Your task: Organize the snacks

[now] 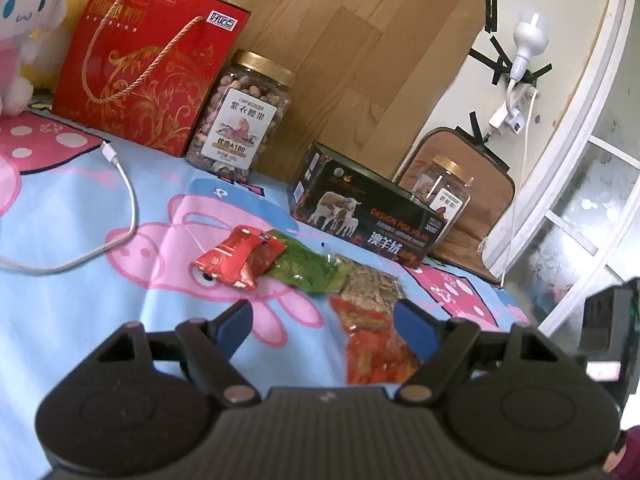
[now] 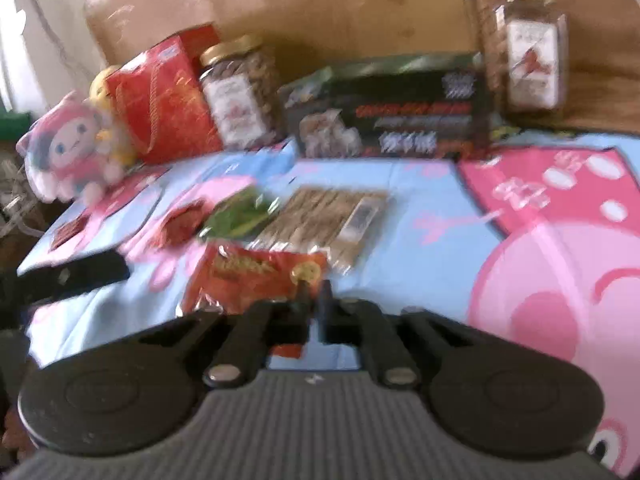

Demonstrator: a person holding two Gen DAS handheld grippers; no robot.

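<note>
Several snack packets lie in a row on the cartoon cloth. In the left wrist view they are a small red packet [image 1: 236,260], a green packet [image 1: 308,266], a clear seed packet [image 1: 370,286] and an orange-red packet [image 1: 374,346]. My left gripper [image 1: 324,330] is open and empty just above the cloth, its right finger beside the orange-red packet. In the blurred right wrist view my right gripper [image 2: 316,304] is shut on the near edge of the orange-red packet [image 2: 252,276]. The seed packet [image 2: 324,220], green packet [image 2: 240,216] and small red packet [image 2: 182,226] lie beyond it.
At the back stand a red gift bag [image 1: 148,64], a nut jar [image 1: 240,116], a black box [image 1: 360,208], a second jar [image 1: 446,196] and plush toys [image 1: 24,28]. A white cable [image 1: 120,184] lies on the cloth at left. The left gripper shows in the right wrist view [image 2: 72,276].
</note>
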